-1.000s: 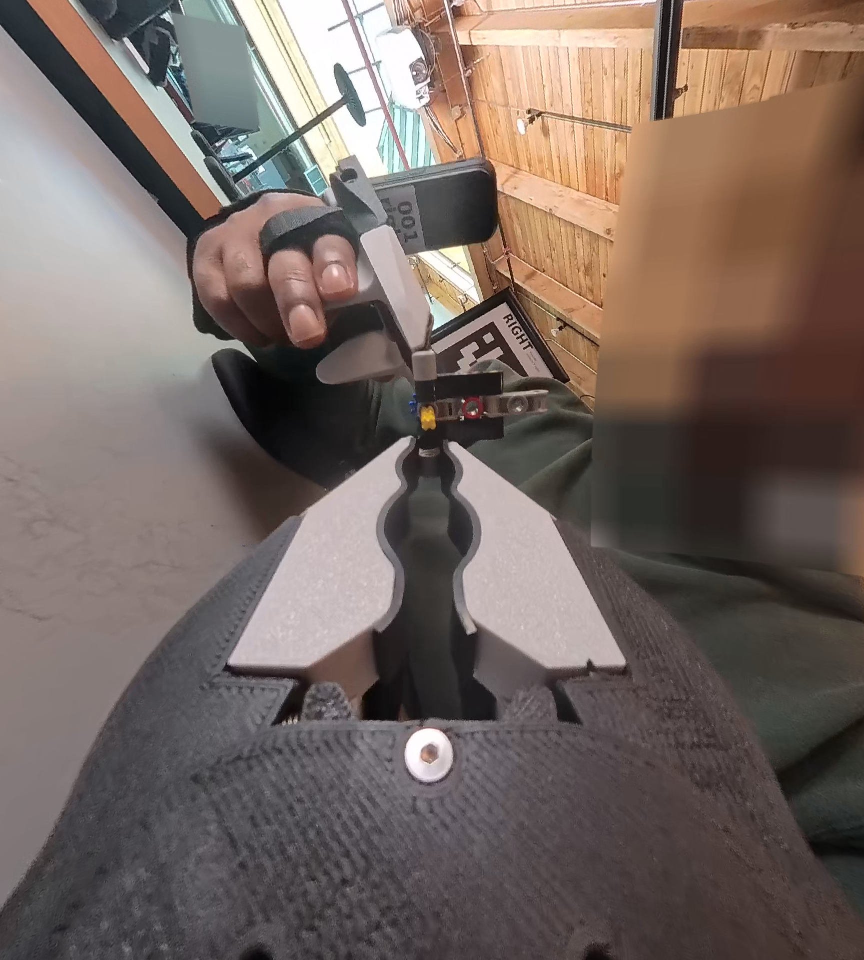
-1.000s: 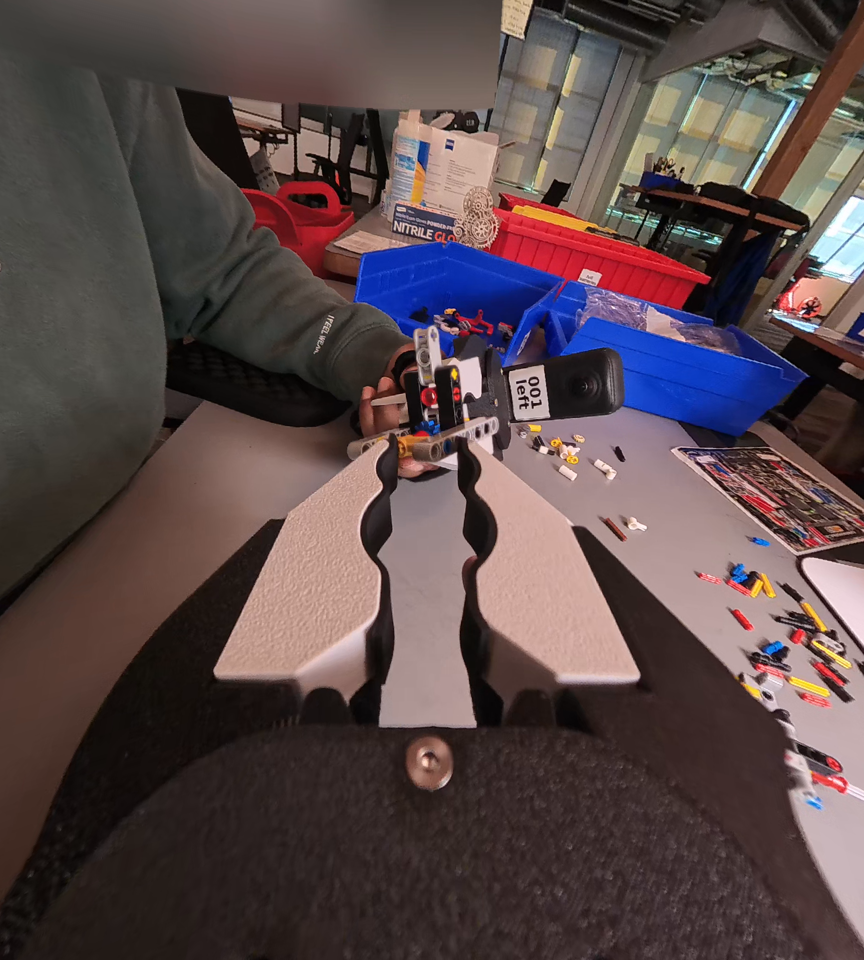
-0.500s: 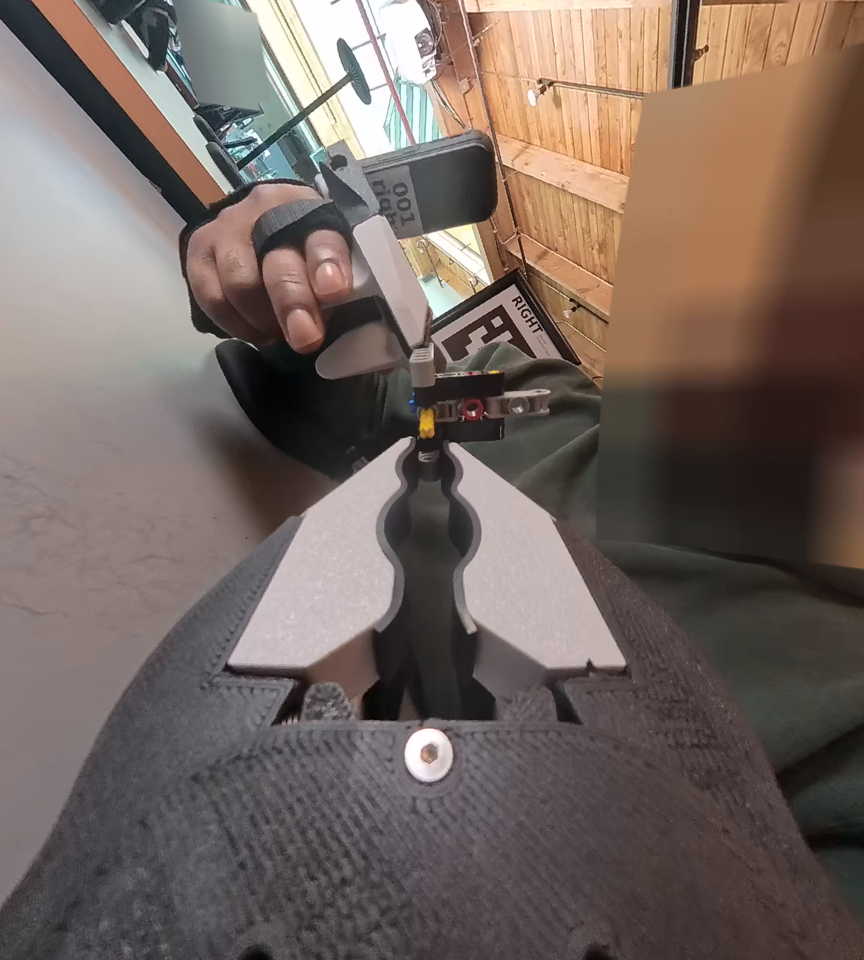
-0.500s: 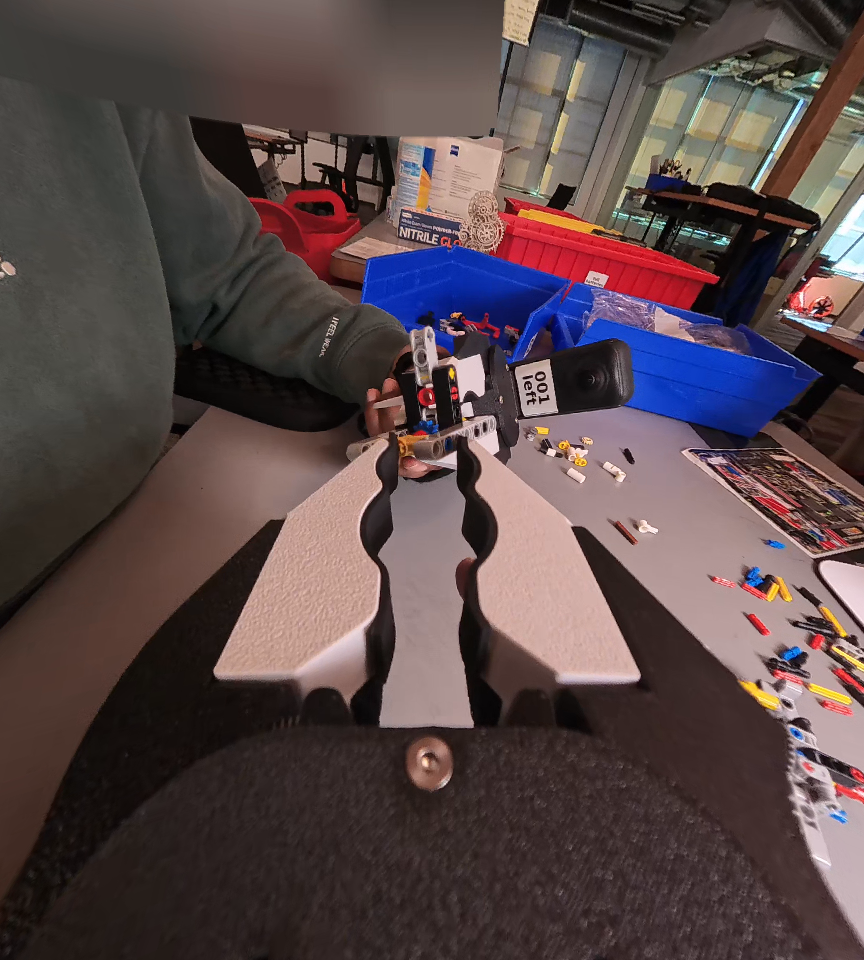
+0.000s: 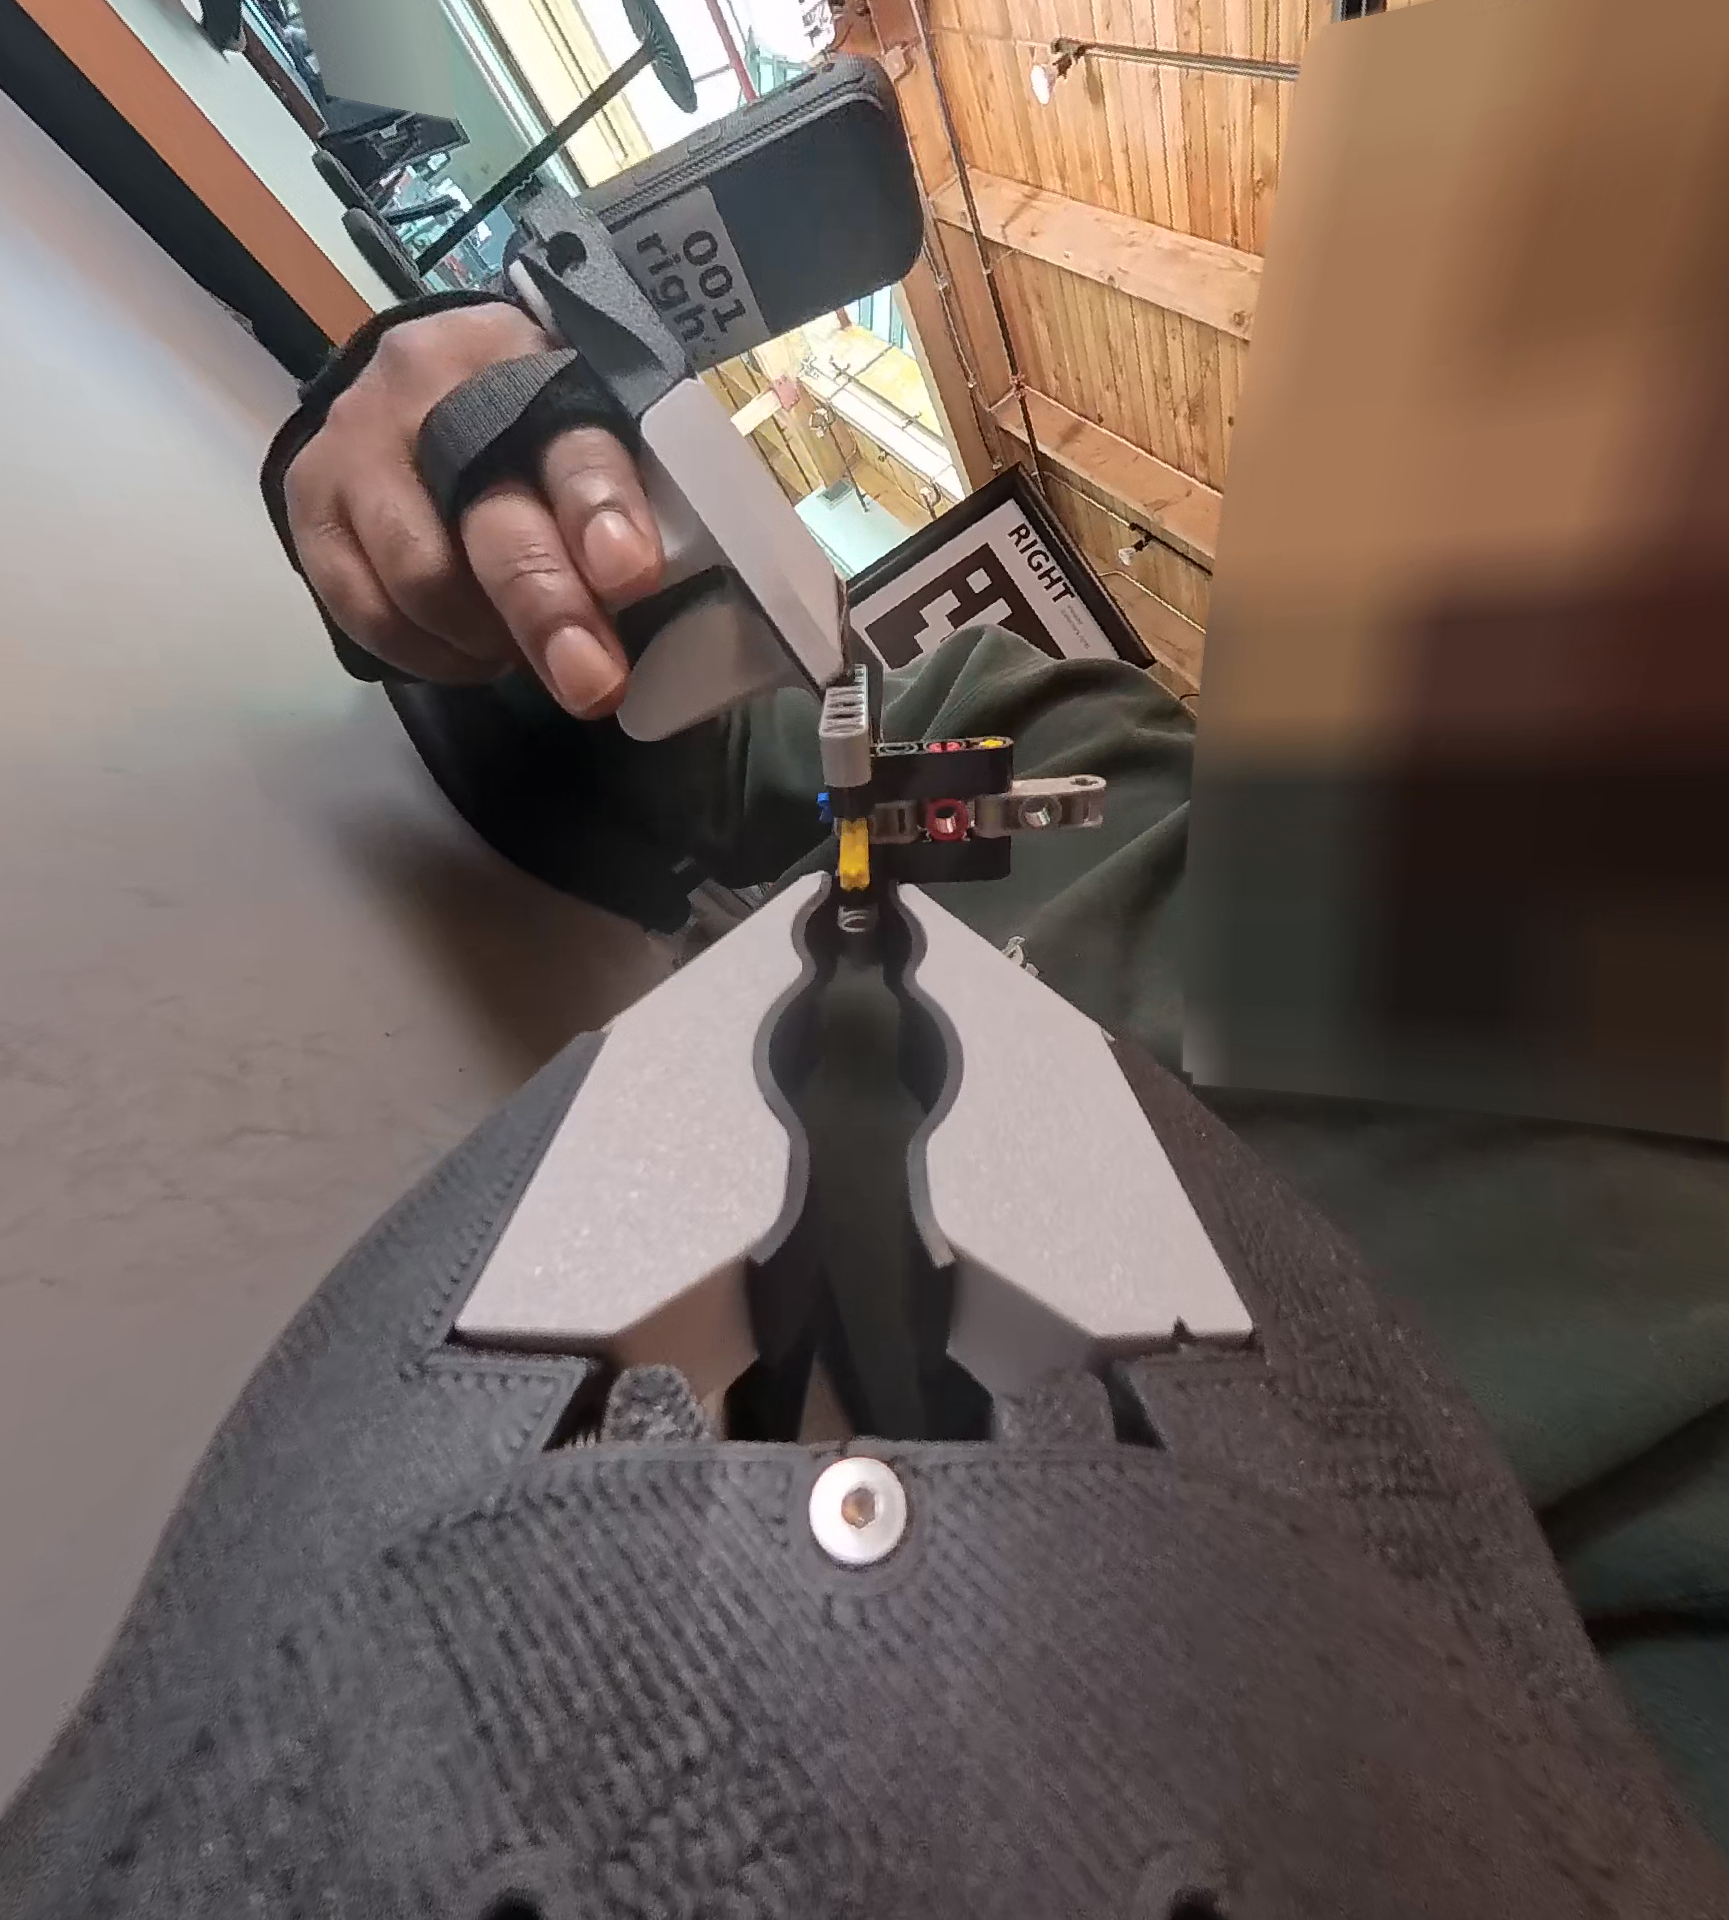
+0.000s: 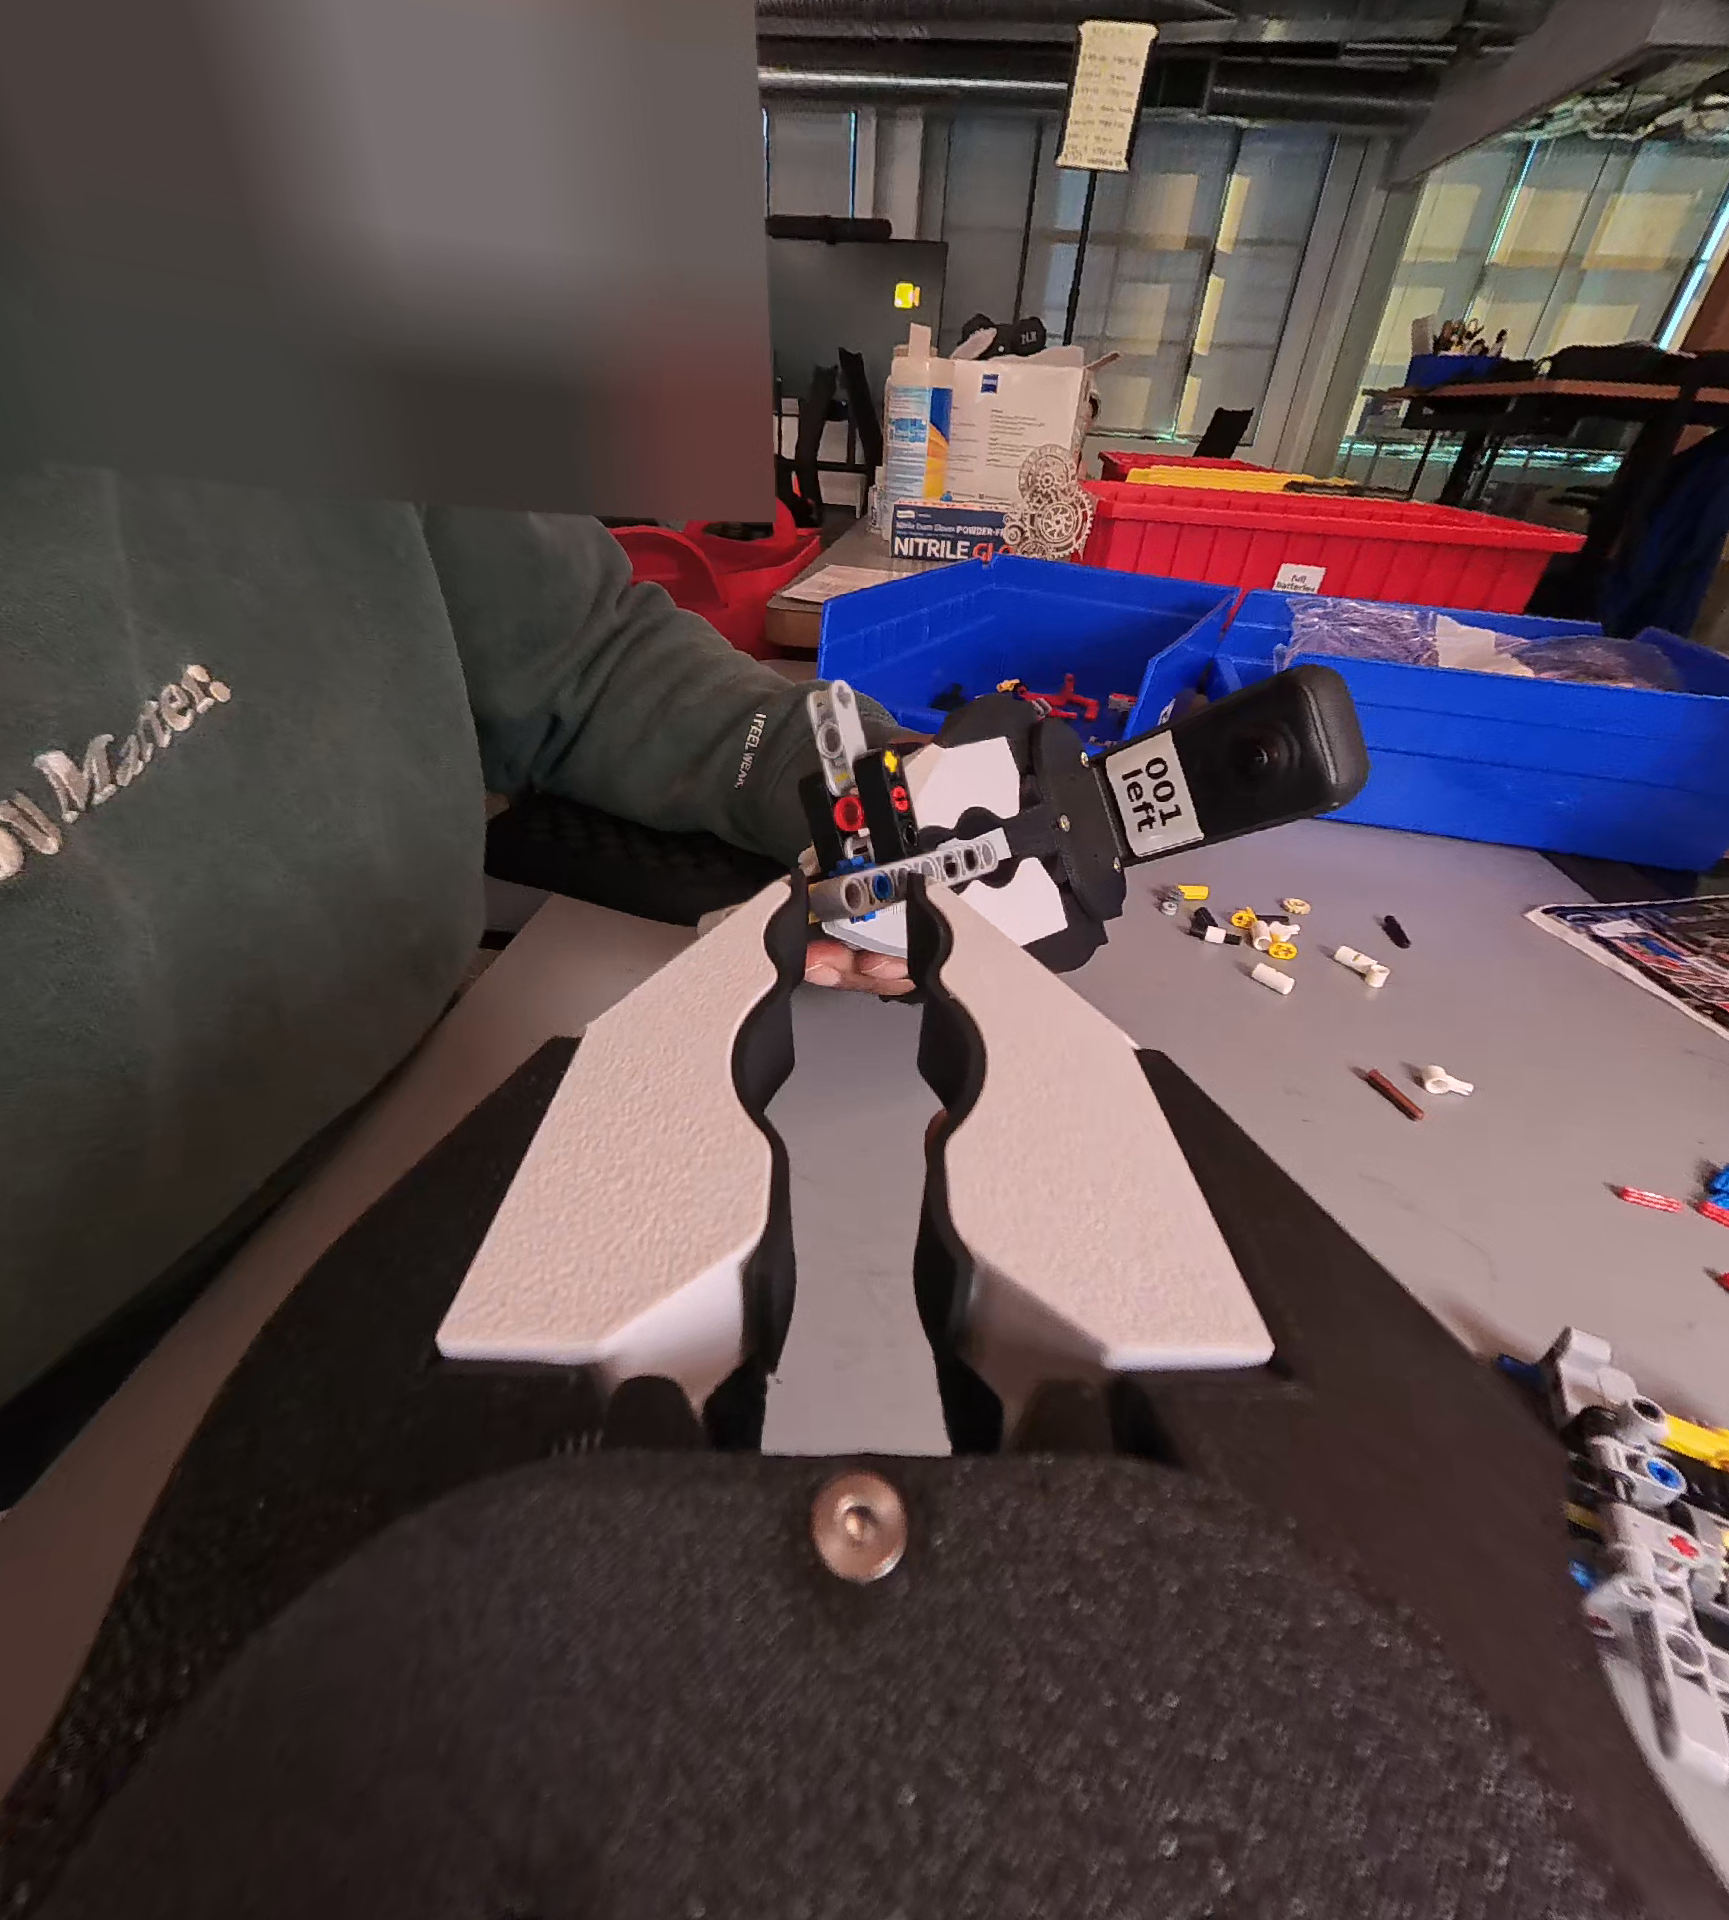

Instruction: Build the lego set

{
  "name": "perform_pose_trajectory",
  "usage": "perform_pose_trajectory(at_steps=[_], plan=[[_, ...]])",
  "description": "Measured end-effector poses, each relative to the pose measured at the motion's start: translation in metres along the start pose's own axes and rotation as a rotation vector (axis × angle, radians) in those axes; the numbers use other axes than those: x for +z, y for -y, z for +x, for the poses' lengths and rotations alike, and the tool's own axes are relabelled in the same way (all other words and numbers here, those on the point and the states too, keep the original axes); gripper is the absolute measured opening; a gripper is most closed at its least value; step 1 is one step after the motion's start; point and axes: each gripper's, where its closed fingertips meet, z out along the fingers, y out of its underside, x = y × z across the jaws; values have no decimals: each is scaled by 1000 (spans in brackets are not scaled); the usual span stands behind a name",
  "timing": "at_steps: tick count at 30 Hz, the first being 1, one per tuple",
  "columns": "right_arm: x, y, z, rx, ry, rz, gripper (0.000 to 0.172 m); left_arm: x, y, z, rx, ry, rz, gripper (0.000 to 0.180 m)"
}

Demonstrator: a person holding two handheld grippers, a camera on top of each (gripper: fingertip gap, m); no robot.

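My left gripper (image 5: 855,902) is shut on the lower end of a small brick assembly (image 5: 943,821), by its yellow pin. The assembly has black beams, a red bush and a long grey beam (image 5: 847,727), and I hold it in the air above the table. In the right wrist view the assembly (image 6: 870,810) stands at my right gripper's tips. My right gripper (image 6: 860,902) is open. The near end of the grey beam (image 6: 943,868) lies across its tips, and I see no pad pressing on it. The right gripper also shows in the left wrist view (image 5: 827,686), its tips at the beam's far end.
Two blue bins (image 6: 1462,748) and a red bin (image 6: 1307,540) stand at the back of the grey table (image 6: 1307,1091). Loose small pieces (image 6: 1255,935), a printed sheet (image 6: 1722,966) and a partly built model (image 6: 1691,1538) lie to the right. A person's green sweatshirt (image 6: 164,935) fills the left. Both grippers' tips are close together, under 4 cm apart.
My right gripper's jaws have narrowed a little at the grey beam's end, and both grippers have drawn closer together. My left gripper keeps its hold on the assembly.
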Motion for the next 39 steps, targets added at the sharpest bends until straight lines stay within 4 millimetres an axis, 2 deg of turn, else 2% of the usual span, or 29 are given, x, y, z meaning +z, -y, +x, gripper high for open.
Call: perform_pose_trajectory(at_steps=[4, 7, 9, 35, 39], plan=[[0, 0, 0, -4, -2, -3, 18, 0, 0, 0, 0, 0, 2, 6], [-1, 0, -2, 3, 9, -6, 24, 0, 1, -1, -3, 4, 7, 6], [-1, -1, -1, -14, 0, -14, 18, 0, 0, -1, 0, 6, 1, 6], [2, 8, -1, -49, -18, 42, 20, 2, 3, 7, -2, -48, 31, 6], [1, 5, 6, -68, -67, 26, 19, -2, 7, 4, 1, -23, 49, 6]])
